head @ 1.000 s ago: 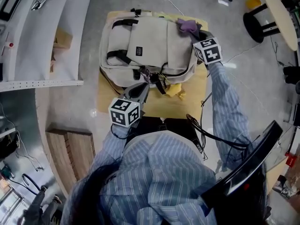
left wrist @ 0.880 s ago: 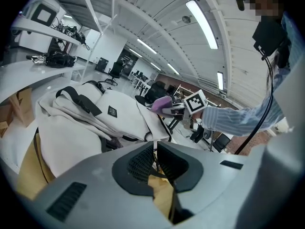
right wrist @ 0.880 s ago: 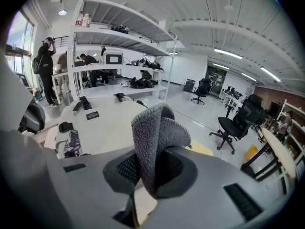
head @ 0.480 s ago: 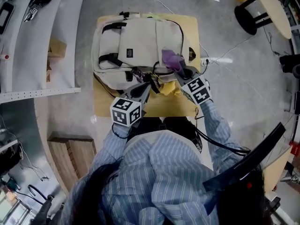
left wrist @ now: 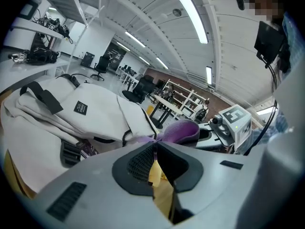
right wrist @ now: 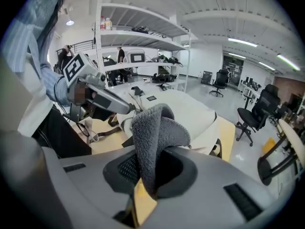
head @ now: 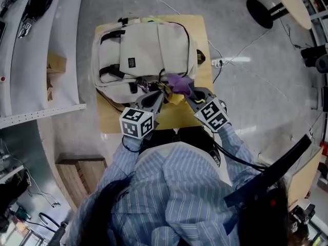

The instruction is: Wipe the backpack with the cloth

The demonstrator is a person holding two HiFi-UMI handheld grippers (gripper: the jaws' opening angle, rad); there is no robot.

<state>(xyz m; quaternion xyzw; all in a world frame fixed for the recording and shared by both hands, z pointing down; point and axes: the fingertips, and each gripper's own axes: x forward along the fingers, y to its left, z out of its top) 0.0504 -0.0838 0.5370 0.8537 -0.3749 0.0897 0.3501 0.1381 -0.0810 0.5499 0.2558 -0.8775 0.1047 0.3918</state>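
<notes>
A cream backpack (head: 148,50) lies flat on a small wooden table (head: 205,40). My right gripper (head: 188,92) is shut on the purple cloth (head: 177,81), which rests at the pack's near edge. In the right gripper view the cloth (right wrist: 155,132) stands folded out of the jaws of the right gripper (right wrist: 148,178), with the backpack (right wrist: 190,111) behind. My left gripper (head: 156,97) sits at the pack's near edge beside the cloth. In its own view the left gripper (left wrist: 155,147) is shut on a thin cord of the backpack (left wrist: 95,109); the cloth (left wrist: 183,130) lies just beyond.
A yellow rag (head: 177,99) lies on the table under the grippers. A white bench (head: 31,45) runs along the left and a wooden crate (head: 82,173) stands at lower left. A cable (head: 230,60) crosses the floor to the right, and a round table (head: 287,1) stands at upper right.
My right gripper has dragged the cloth from the backpack's far right corner down its right side to the near edge. The left gripper has stayed at the near edge.
</notes>
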